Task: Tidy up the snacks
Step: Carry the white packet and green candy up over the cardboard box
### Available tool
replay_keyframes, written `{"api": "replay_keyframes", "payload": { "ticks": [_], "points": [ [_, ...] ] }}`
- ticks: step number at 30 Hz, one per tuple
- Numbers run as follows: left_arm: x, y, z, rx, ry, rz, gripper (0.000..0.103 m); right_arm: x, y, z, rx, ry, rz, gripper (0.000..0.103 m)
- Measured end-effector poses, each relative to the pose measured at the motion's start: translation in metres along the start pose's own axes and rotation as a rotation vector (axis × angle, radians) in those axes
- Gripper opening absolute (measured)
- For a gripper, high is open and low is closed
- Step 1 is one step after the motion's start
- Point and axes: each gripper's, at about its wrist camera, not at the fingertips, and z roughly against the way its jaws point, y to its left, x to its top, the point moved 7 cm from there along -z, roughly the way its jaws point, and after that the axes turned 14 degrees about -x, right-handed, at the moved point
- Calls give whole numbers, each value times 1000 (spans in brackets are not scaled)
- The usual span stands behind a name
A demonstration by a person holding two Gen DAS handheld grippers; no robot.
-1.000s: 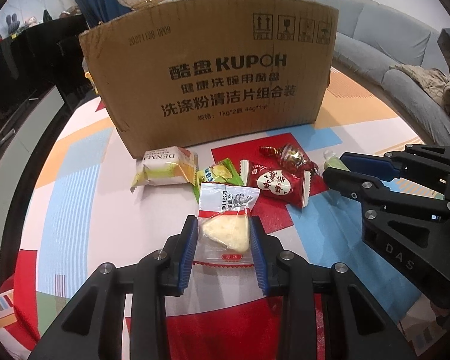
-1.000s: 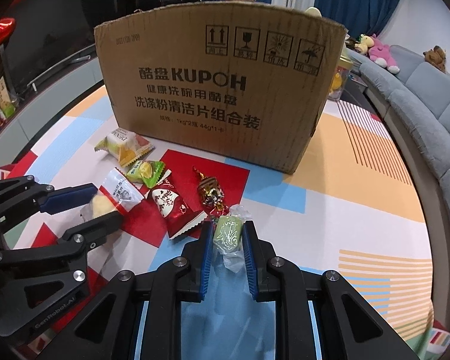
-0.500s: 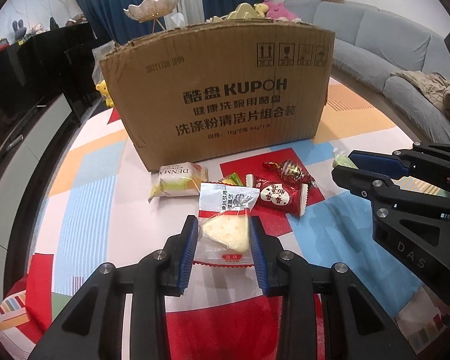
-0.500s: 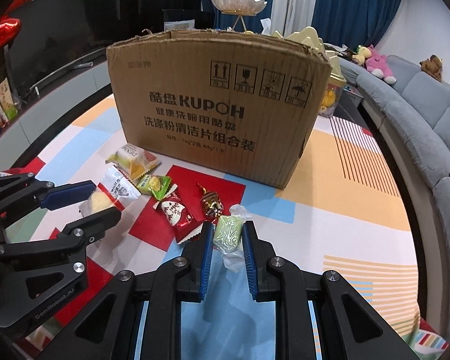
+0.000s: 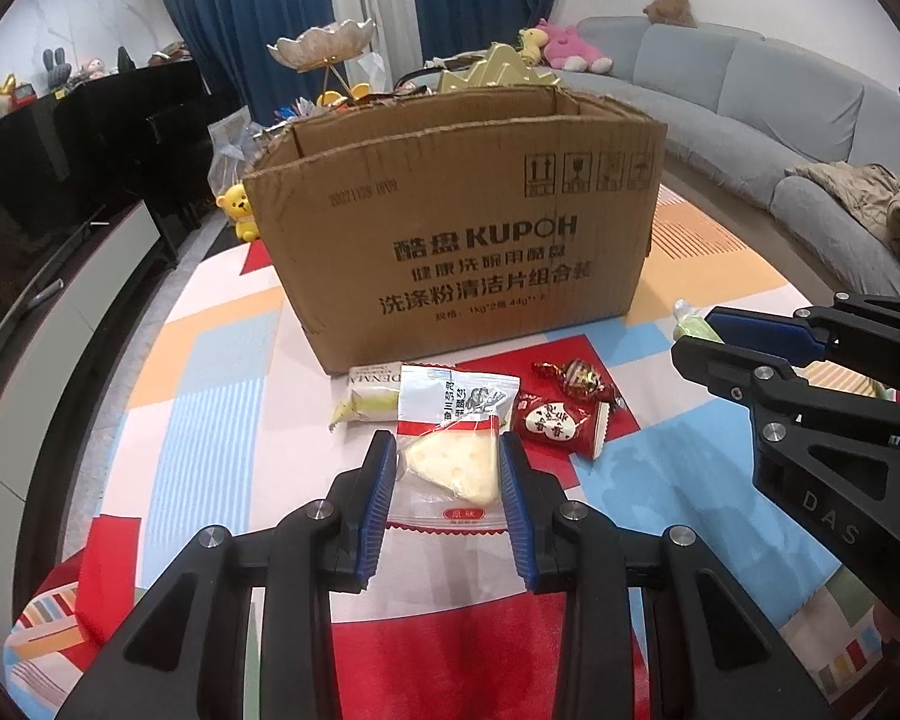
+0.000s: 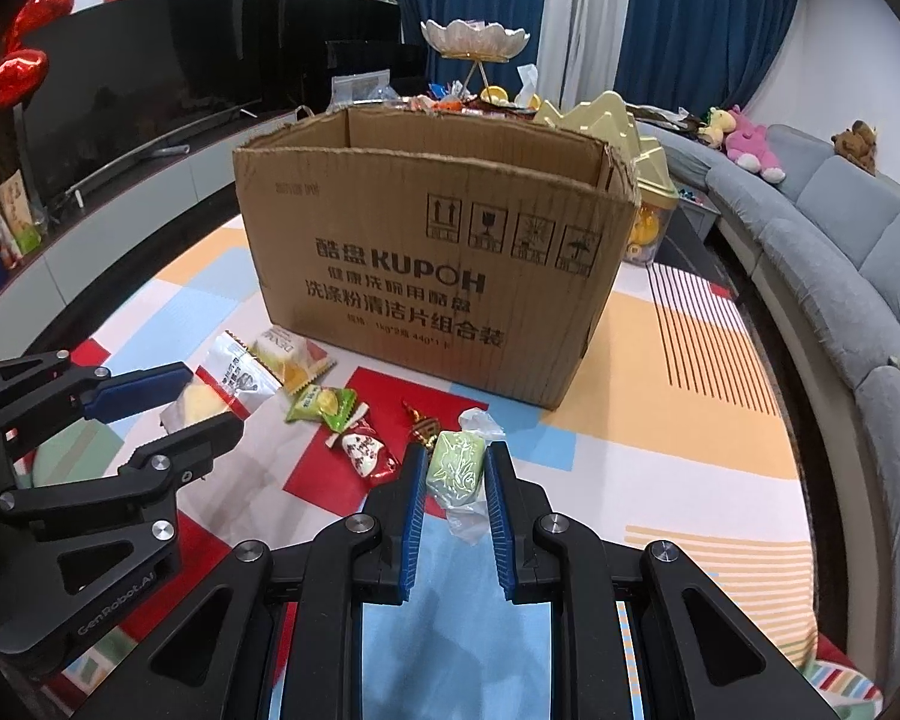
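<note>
**Two snacks held before the box**

A cheese packet [image 5: 450, 450] is clamped by the left gripper [image 5: 448, 468], a green sweet [image 6: 456, 465] by the right gripper [image 6: 453, 474], both above the mat [image 6: 660, 396], short of the open cardboard box [image 6: 432, 252].

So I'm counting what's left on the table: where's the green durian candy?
In the right wrist view the green durian candy lies on the table, between the orange DENMA pack and the red-and-white candy.
</note>
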Motion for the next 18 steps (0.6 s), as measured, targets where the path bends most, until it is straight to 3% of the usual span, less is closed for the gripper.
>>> {"api": "replay_keyframes", "payload": {
  "ticks": [18],
  "points": [
    [27,4,28,37,-46,25,34,19,-7,30,-1,-45,-25,21]
  ]
}}
